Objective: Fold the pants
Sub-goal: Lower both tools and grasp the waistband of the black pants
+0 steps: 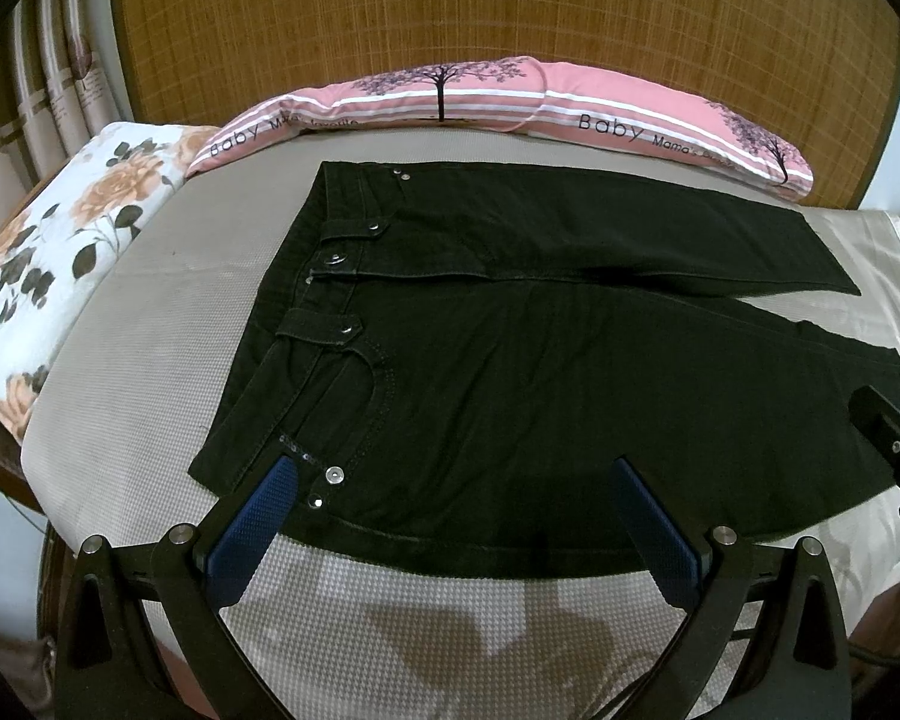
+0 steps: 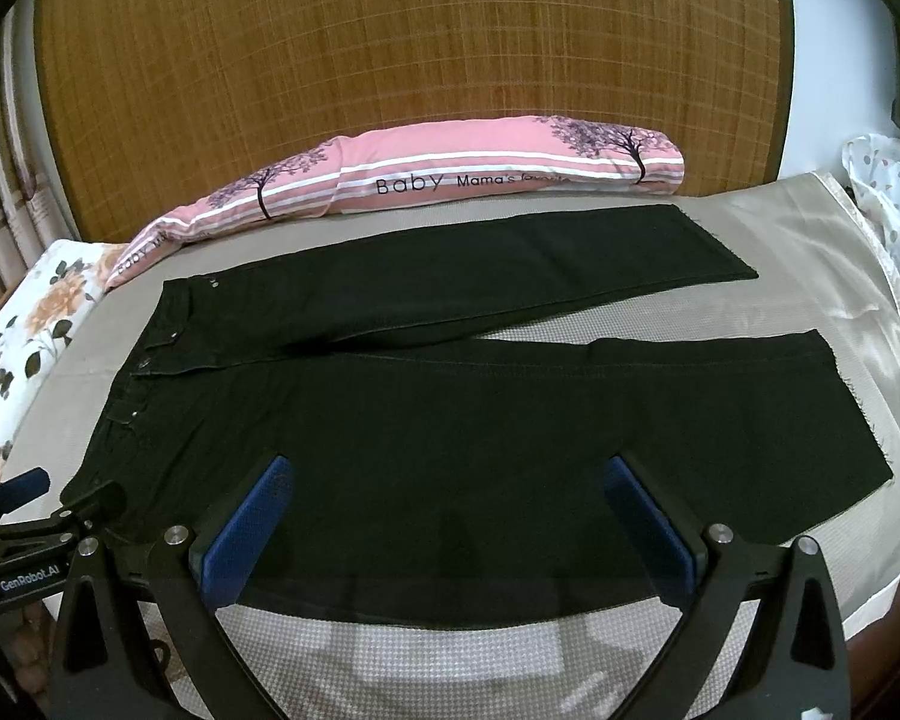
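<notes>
Black pants lie flat on the bed, waistband to the left, both legs spread to the right in a narrow V. They also show in the right wrist view. My left gripper is open, hovering over the near edge by the waistband and front pocket. My right gripper is open over the near leg's thigh. The right gripper's tip shows at the right edge of the left wrist view; the left gripper shows at the lower left of the right wrist view. Neither holds cloth.
A beige mat covers the bed. A long pink bolster lies along the far edge before a bamboo headboard. A floral pillow sits at left. A shiny cloth and white dotted fabric lie at right.
</notes>
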The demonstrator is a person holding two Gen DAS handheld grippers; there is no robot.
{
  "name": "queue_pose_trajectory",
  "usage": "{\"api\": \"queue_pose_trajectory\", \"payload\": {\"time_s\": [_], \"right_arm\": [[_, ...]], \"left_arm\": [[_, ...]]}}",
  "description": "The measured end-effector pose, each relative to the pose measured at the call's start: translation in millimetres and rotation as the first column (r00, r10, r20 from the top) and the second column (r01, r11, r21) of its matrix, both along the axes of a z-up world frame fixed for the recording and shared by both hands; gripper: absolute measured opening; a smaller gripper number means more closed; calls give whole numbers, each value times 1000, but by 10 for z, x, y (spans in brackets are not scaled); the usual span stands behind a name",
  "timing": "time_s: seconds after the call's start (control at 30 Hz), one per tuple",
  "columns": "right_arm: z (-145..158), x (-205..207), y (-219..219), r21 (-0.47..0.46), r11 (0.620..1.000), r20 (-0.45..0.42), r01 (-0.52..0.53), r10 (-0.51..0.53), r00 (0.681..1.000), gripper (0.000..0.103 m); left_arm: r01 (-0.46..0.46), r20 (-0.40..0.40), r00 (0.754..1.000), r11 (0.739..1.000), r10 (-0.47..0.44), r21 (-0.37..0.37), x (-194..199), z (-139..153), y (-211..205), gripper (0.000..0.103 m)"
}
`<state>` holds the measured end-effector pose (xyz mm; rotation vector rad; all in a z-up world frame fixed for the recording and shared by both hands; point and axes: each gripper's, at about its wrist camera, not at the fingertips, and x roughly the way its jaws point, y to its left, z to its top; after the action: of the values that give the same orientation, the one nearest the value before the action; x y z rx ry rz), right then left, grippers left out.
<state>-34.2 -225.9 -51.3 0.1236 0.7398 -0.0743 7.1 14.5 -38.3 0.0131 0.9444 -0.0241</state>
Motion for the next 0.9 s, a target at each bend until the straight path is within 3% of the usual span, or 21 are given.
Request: {"api": "queue_pose_trajectory", "payload": {"time_s": [0.63,0.9], "right_arm": [[6,107,-15,12,1000,-12,2,-2,1000,103],[14,396,-89,62,998,-29,-32,34,999,103]], "left_arm": [[0,-9,1000,1000,0,1,147,30,81,103],[11,-9,1000,995,-12,-101,591,102,349,102]]}}
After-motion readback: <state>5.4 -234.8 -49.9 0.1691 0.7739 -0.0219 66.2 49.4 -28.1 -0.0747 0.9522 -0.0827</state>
